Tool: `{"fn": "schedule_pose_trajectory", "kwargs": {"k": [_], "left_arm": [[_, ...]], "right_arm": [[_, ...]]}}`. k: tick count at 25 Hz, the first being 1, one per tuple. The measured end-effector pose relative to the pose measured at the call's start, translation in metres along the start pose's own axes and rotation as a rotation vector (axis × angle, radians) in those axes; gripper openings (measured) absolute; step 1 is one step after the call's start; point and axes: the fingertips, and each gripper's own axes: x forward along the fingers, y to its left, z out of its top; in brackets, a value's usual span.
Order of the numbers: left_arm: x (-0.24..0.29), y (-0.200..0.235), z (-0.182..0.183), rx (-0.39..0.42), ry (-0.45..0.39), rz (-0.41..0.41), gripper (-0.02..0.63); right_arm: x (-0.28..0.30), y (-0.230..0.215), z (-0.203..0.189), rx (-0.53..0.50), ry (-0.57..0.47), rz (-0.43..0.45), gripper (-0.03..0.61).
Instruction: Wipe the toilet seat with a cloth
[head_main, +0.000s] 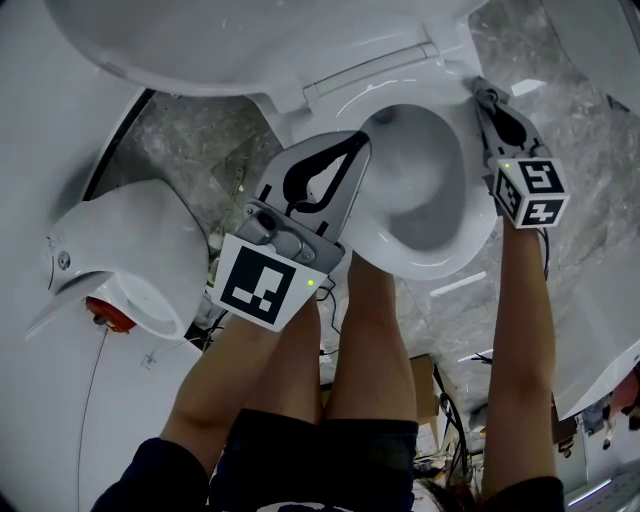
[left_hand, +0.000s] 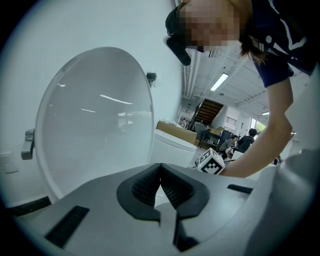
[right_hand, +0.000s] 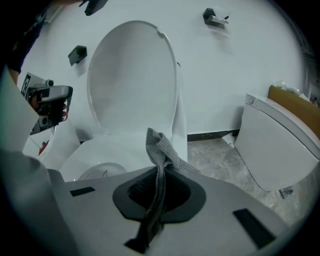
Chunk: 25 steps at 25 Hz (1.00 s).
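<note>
Grey marbled floor surrounds a white toilet with its lid raised. Left gripper hovers over the toilet seat (jaws pressed together, nothing between them). Right gripper, at the seat's far right edge, pinches a grey cloth.

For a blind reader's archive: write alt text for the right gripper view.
The right gripper is shut on a grey cloth that sticks up between its jaws. Beyond stands a white toilet with its lid raised against a white wall; a second toilet is at right.
</note>
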Motion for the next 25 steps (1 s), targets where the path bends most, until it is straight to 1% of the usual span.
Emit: {"fn": "schedule_pose_trajectory", "kwargs": {"k": [4, 7, 10, 12, 14, 16, 17, 18, 19, 21, 23, 25], "left_arm": [[-0.005, 0.005, 0.001, -0.005, -0.008, 0.016, 0.020], [-0.012, 0.011, 0.000, -0.008, -0.005, 0.031, 0.020], [-0.020, 0.019, -0.001, -0.003, -0.002, 0.050, 0.020], [-0.025, 0.024, 0.001, -0.003, -0.007, 0.066, 0.020], [-0.031, 0.029, 0.003, -0.005, -0.013, 0.083, 0.020], [-0.035, 0.033, 0.004, -0.005, -0.015, 0.094, 0.020], [-0.036, 0.034, 0.004, -0.003, -0.014, 0.097, 0.020], [-0.036, 0.035, 0.003, -0.001, -0.013, 0.097, 0.020], [-0.036, 0.036, 0.003, 0.002, -0.013, 0.096, 0.020], [-0.036, 0.038, 0.003, 0.003, -0.017, 0.095, 0.020], [-0.038, 0.038, 0.003, -0.002, -0.023, 0.095, 0.020], [-0.040, 0.039, 0.003, -0.005, -0.023, 0.094, 0.020]], "right_arm": [[-0.001, 0.002, -0.006, 0.012, 0.015, -0.061, 0.026], [0.015, 0.015, 0.010, 0.028, -0.022, -0.045, 0.026], [0.041, 0.052, 0.033, -0.001, -0.046, 0.032, 0.026], [0.055, 0.085, 0.045, -0.019, -0.053, 0.089, 0.026], [0.064, 0.123, 0.051, -0.039, -0.055, 0.165, 0.026], [0.069, 0.164, 0.053, -0.102, -0.047, 0.245, 0.026], [0.070, 0.177, 0.053, -0.141, -0.044, 0.265, 0.026], [0.071, 0.183, 0.053, -0.172, -0.043, 0.264, 0.027], [0.071, 0.182, 0.052, -0.185, -0.042, 0.246, 0.026], [0.069, 0.160, 0.046, -0.158, -0.030, 0.171, 0.026], [0.062, 0.119, 0.032, -0.107, -0.001, 0.061, 0.026], [0.049, 0.078, 0.019, -0.077, 0.017, -0.043, 0.027]]}}
